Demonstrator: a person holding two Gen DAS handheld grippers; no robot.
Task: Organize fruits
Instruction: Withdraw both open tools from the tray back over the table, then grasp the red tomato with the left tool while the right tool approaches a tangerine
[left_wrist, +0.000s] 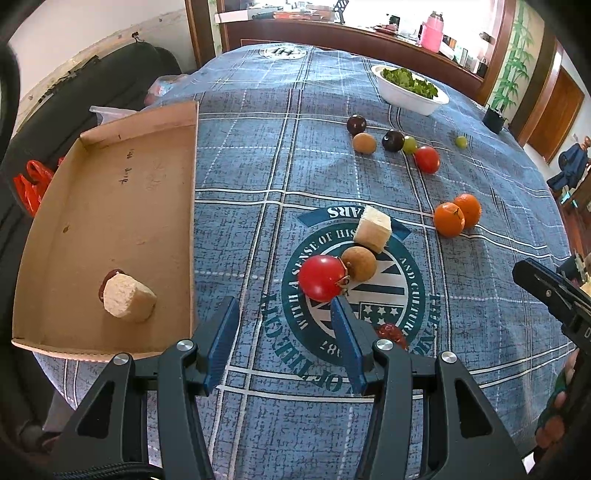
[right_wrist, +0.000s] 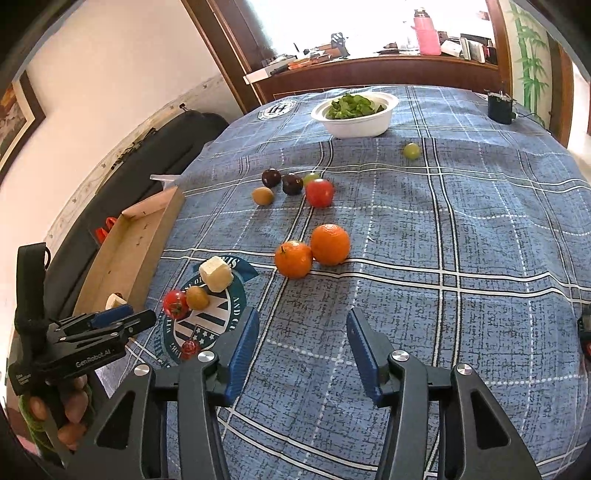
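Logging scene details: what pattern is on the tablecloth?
The tablecloth is blue plaid with white lines and a round teal crest print; clearest in the left wrist view.

Home living or dining room. Table (right_wrist: 461, 229) under blue plaid cloth as landmark. Beyond its far edge: dark wooden sideboard (right_wrist: 369, 72) cluttered with pink thermos (right_wrist: 426, 31) and household bits. Left of table: black sofa (right_wrist: 147, 147) against white wall. Far right: bamboo wall decoration (right_wrist: 530, 51).
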